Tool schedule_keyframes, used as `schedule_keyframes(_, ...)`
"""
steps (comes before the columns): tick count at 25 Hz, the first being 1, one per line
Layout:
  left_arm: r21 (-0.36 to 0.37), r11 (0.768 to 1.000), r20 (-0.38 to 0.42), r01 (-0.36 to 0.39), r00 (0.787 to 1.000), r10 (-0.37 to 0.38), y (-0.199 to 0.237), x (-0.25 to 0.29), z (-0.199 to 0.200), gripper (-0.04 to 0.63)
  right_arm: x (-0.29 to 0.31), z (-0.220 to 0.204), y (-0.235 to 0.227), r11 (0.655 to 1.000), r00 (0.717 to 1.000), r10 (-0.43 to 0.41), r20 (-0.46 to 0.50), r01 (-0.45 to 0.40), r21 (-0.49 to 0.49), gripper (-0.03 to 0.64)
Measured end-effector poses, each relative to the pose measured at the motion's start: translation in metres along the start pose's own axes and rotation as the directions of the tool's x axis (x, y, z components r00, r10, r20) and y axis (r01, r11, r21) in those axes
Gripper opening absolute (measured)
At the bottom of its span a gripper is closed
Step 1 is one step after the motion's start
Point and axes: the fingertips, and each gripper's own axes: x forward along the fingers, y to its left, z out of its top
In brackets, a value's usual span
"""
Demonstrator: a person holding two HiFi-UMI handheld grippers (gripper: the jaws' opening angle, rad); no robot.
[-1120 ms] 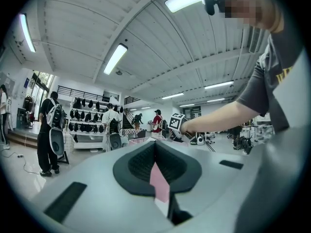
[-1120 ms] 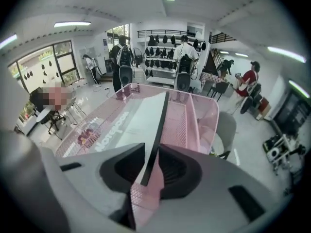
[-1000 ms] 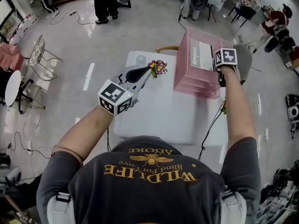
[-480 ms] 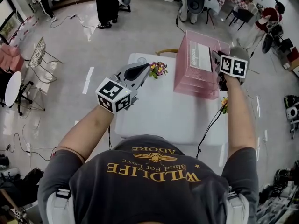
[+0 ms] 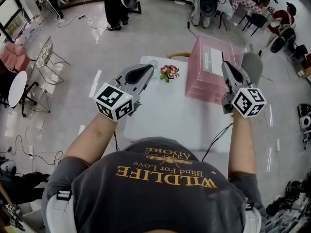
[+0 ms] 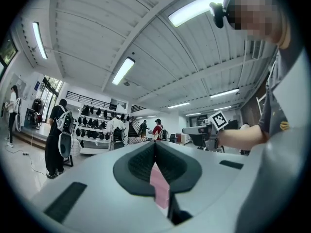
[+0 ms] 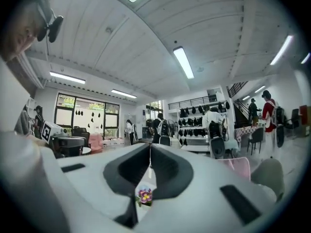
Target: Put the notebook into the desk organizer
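Note:
A pink mesh desk organizer [image 5: 203,87] stands at the white table's [image 5: 170,118] far right. A pale notebook [image 5: 212,61] sits upright inside it. My right gripper [image 5: 226,68] hovers just right of the organizer, apart from the notebook; its jaws are closing with nothing between them. In the right gripper view the right gripper [image 7: 149,147] points over the table, pads almost together. My left gripper [image 5: 148,72] hangs over the table's left half, shut and empty. The left gripper [image 6: 154,144] shows a sliver of the pink organizer [image 6: 159,186] behind its pads.
A small pot of purple and yellow flowers [image 5: 169,72] stands at the table's far middle; the flowers [image 7: 144,196] also show under the right jaws. A black cable [image 5: 218,132] trails off the table's near right edge. A grey chair [image 5: 252,64] stands behind the organizer.
My right gripper has drawn back from the organizer's top toward the person and to the right, leaving the notebook in the organizer. The left gripper has barely moved.

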Motion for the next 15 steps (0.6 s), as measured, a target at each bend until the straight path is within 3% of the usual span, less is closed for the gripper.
schedule_keyframes(6,-0.013,1.000,0.006,0.002,1.000,-0.002,-0.008,-0.020,-0.003,0.002,-0.022,-0.024,0.045,0.998,0.998,0.056,0.038,-0.058,0.038,0.001)
schedule_keyframes(15,-0.037,0.999,-0.020,-0.018,1.000,0.017,-0.009,-0.036,-0.024,0.002,-0.034,-0.073,0.058,0.996,0.996,0.078,-0.048,-0.076,0.046,0.000)
